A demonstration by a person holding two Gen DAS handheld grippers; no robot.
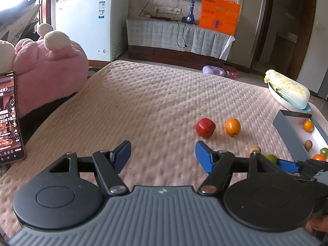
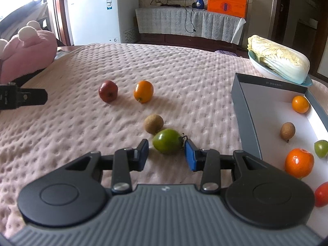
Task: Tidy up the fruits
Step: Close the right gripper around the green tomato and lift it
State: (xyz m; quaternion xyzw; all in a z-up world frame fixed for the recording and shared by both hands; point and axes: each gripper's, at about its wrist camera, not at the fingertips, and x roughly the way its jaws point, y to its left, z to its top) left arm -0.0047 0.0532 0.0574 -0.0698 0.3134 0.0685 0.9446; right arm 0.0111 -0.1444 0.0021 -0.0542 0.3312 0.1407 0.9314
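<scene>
Four fruits loose on bed | right gripper (image 2: pixel 166 153) wide, green tomato (image 2: pixel 167 144) between its fingers, untouched | box (image 2: pixel 248 123) just right | left gripper (image 1: pixel 163 155) wide, empty, farther

Left gripper (image 1: pixel 163 153) in foreground, blue pads wide apart, nothing between them, above pink quilted bedspread (image 1: pixel 143 102). Beyond right pad: red fruit (image 1: pixel 205 128) just beside orange (image 1: pixel 232 126), apart. Further right: small brown fruit (image 1: pixel 255 149) and green fruit (image 1: pixel 270 157), partly hidden behind gripper linkage. Right gripper (image 1: pixel 287 165) entering at right edge, blue finger close to green fruit; opening not discernible. Grey box (image 1: pixel 287 131) with white interior holding several small fruits. Cabbage (image 1: pixel 289 89) on dish behind box. Phone (image 1: pixel 8 116) and pink plush (image 1: pixel 47 65) at left.
</scene>
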